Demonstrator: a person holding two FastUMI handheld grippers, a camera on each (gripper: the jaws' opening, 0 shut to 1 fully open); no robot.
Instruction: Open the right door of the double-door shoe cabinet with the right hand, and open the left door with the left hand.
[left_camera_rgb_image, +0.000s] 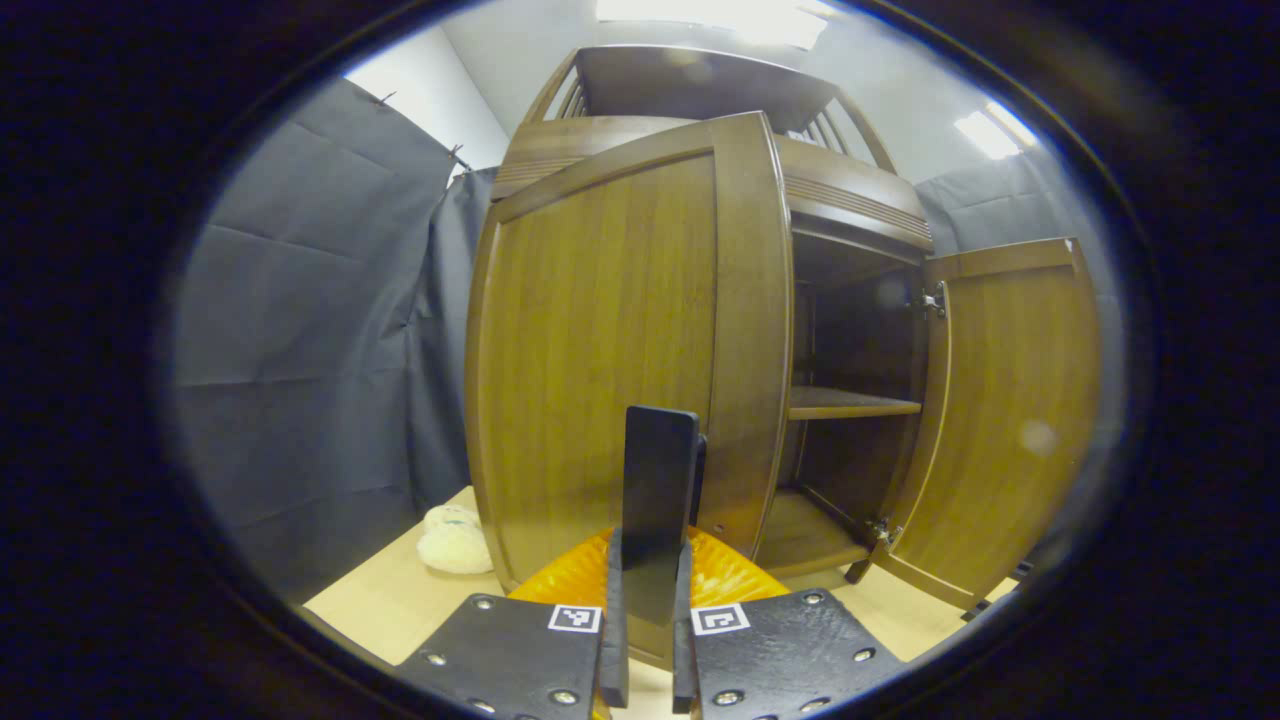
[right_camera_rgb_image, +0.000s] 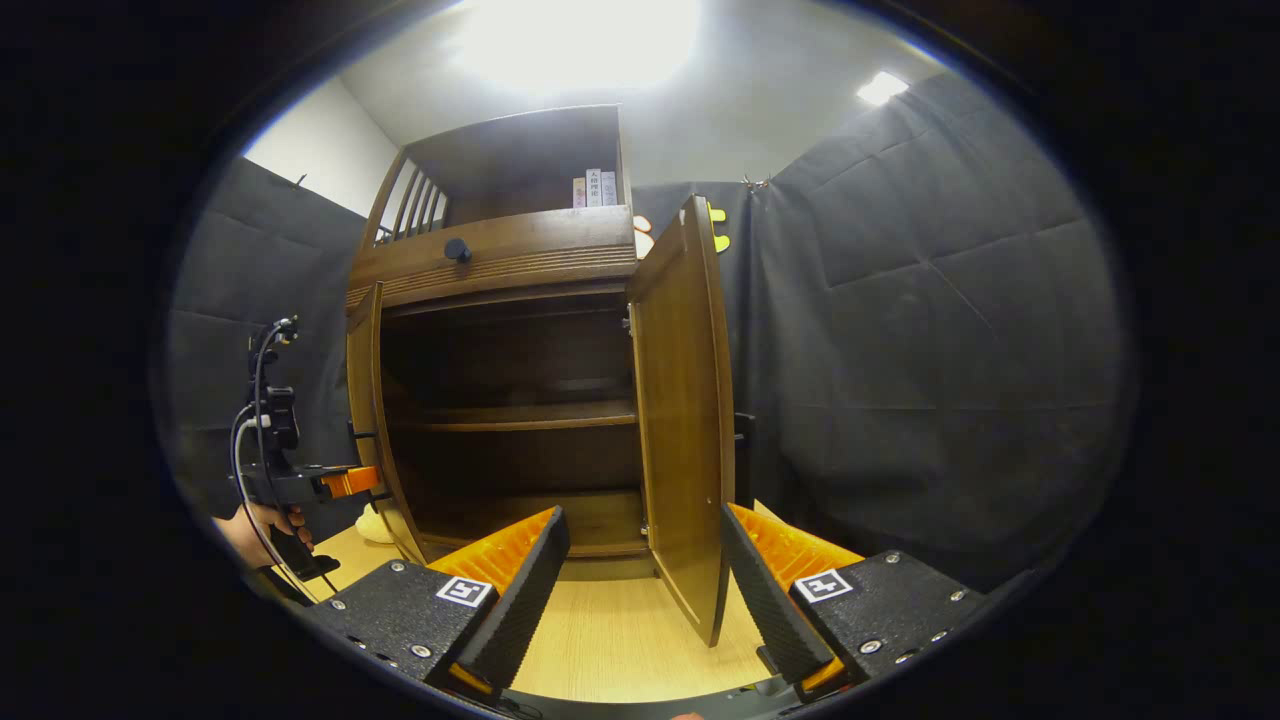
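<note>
both cabinet (right_camera_rgb_image: 500, 265) doors stand open. the left gripper (left_camera_rgb_image: 650, 640) is pinching the left door's (left_camera_rgb_image: 600, 350) dark handle (left_camera_rgb_image: 658, 480). the right gripper (right_camera_rgb_image: 640, 590) is spread wide near the right door (right_camera_rgb_image: 685, 420), touching nothing.

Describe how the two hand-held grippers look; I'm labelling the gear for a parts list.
The left gripper has black textured finger plates with silver screws, a square black-and-white marker on each, and ribbed orange parts behind. The right gripper has the same black plates, markers, and orange-backed ribbed pads. Seen from the right gripper view, the left gripper's body is black with an orange part and black cables looping above.
</note>
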